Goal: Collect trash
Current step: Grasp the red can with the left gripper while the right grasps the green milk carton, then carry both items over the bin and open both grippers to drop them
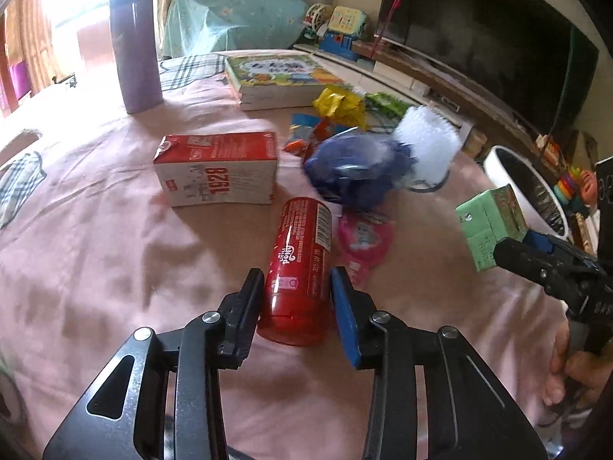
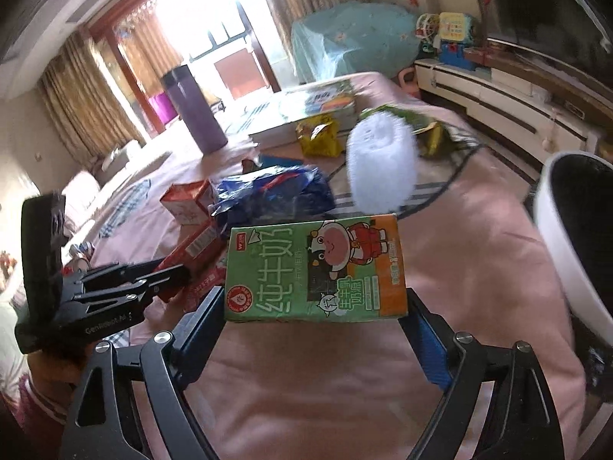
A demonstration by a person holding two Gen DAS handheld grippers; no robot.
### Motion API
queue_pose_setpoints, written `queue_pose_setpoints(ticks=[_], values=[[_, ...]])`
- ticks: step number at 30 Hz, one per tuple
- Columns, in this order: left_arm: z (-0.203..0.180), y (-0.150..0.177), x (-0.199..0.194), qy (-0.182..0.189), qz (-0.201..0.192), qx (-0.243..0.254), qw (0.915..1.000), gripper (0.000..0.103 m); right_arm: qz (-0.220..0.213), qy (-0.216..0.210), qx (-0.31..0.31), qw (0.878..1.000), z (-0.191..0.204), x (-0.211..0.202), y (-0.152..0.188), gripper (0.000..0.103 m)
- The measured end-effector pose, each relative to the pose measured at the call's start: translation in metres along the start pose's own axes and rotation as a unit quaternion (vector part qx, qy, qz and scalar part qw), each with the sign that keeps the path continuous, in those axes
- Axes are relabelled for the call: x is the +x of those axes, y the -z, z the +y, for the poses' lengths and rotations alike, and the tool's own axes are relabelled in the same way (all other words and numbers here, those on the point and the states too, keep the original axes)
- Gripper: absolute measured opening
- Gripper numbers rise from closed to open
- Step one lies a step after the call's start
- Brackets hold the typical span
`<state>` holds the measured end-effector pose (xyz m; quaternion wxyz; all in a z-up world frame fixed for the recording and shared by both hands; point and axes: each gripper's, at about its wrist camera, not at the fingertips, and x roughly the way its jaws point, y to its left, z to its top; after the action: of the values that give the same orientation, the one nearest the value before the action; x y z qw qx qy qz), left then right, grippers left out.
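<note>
A pink cloth (image 1: 95,253) fills most of both views, strewn with trash through the middle, and a white bin (image 2: 567,245) with a dark inside stands at the right edge of the right wrist view. The step in hand looks like a double pickup: one piece is already lifted and on its way to the bin, another is about to be grasped. The right gripper (image 2: 314,322) is clamped on a green carton (image 2: 314,268), held flat across the frame's centre, above the cloth and left of the bin; next it needs to swing right over the rim and let go. The left gripper (image 1: 297,291), low in its view, has its jaws apart on either side of a red can (image 1: 300,268) lying on the cloth, not yet closed; whether the pads touch it I cannot tell. It calls for closing squarely on the round body so it does not roll. Beyond lie a red-and-white carton (image 1: 218,168), a blue bag (image 1: 356,168) and yellow wrappers (image 1: 339,103).
</note>
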<state>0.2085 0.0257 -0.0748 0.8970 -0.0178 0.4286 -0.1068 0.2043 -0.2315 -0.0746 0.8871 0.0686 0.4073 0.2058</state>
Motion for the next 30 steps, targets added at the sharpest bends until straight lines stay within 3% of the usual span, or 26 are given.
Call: queue_pose_setpoints(ticks=[10,30], values=[[-0.058,0.004,-0.028,0.036,-0.03,0.02,0.9987,0.034,-0.034,0.002,0.039,0.999,-0.038,-0.047,0.009,0.089],[-0.168,-0.018,-0.017,0.098,-0.038,0.088,0.9905,0.034,-0.082,0.059,0.096,0.99,-0.114,-0.11,0.015,0.089]])
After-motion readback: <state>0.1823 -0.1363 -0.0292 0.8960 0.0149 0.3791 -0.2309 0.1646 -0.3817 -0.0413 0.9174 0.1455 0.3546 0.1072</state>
